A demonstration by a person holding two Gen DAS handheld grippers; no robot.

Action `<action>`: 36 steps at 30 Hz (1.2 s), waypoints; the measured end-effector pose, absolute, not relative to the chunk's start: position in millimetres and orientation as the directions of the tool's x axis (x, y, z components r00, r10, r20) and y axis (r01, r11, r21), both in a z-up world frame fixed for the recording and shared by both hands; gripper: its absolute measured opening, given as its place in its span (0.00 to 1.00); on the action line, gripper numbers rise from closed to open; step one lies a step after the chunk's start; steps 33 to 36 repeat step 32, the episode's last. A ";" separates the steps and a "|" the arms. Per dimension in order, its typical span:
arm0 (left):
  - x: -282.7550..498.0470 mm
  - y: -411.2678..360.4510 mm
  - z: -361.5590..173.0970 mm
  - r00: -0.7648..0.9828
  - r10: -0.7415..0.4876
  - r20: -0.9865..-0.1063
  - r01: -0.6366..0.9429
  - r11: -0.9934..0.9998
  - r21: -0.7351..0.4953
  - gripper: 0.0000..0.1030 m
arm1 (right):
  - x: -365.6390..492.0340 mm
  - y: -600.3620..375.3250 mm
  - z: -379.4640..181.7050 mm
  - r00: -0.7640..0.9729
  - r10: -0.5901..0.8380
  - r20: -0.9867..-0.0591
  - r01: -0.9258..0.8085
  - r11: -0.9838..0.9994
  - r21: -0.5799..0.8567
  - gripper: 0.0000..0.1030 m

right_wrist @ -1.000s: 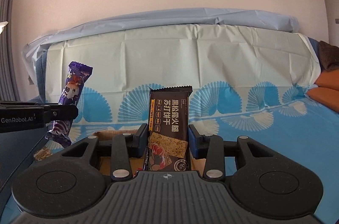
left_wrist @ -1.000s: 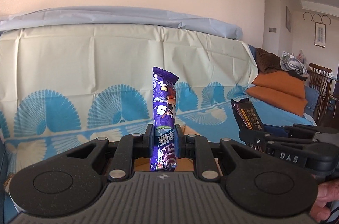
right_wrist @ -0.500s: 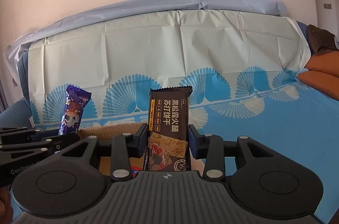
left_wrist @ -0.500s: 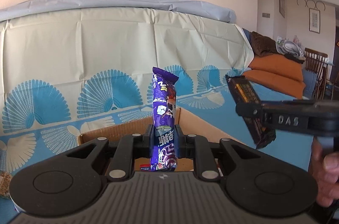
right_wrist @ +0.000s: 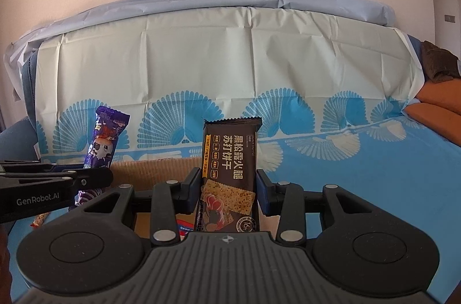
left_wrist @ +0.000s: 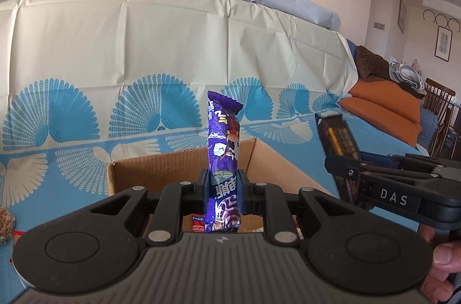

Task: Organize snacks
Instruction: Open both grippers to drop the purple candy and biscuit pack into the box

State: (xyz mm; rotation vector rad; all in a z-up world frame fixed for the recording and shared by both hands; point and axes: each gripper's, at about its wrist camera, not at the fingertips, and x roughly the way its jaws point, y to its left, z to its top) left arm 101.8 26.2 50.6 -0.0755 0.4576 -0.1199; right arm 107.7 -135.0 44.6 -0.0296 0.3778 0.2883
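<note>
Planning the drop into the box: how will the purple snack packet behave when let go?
The purple snack packet stands upright above the left hand-held gripper, so it seems fairly stiff. Its glossy film looks slippery. Slim and probably light, it would likely topple flat in the cardboard box.

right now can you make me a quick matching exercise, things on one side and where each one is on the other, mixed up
Things:
1. purple snack packet
2. dark cracker packet
3. cardboard box
4. orange cushions

Places:
A. open on the blue patterned cloth, below and just beyond both grippers
B. upright in the left gripper
C. far right, past the cloth's edge
D. upright in the right gripper

Pairs: 1-B, 2-D, 3-A, 4-C
</note>
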 end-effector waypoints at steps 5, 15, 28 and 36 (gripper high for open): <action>103.5 35.8 49.4 0.882 -0.135 -0.452 0.074 0.986 -0.152 0.45 | 109.7 -134.9 44.0 0.896 0.238 -0.374 -0.253 0.968 0.011 0.56; 106.3 67.9 58.4 0.890 -0.072 -0.451 -0.012 0.984 -0.180 0.46 | 108.4 -124.4 41.1 0.900 0.226 -0.372 -0.252 0.968 -0.021 0.58; 119.0 200.4 55.4 0.833 0.120 -0.540 -0.277 0.936 -0.219 0.30 | 71.8 -56.6 42.4 0.878 0.380 -0.292 -0.413 0.909 -0.060 0.34; 111.6 242.6 50.9 0.809 0.184 -0.558 -0.356 0.909 -0.216 0.27 | 57.1 -26.7 39.8 0.845 0.455 -0.282 -0.494 0.865 -0.086 0.32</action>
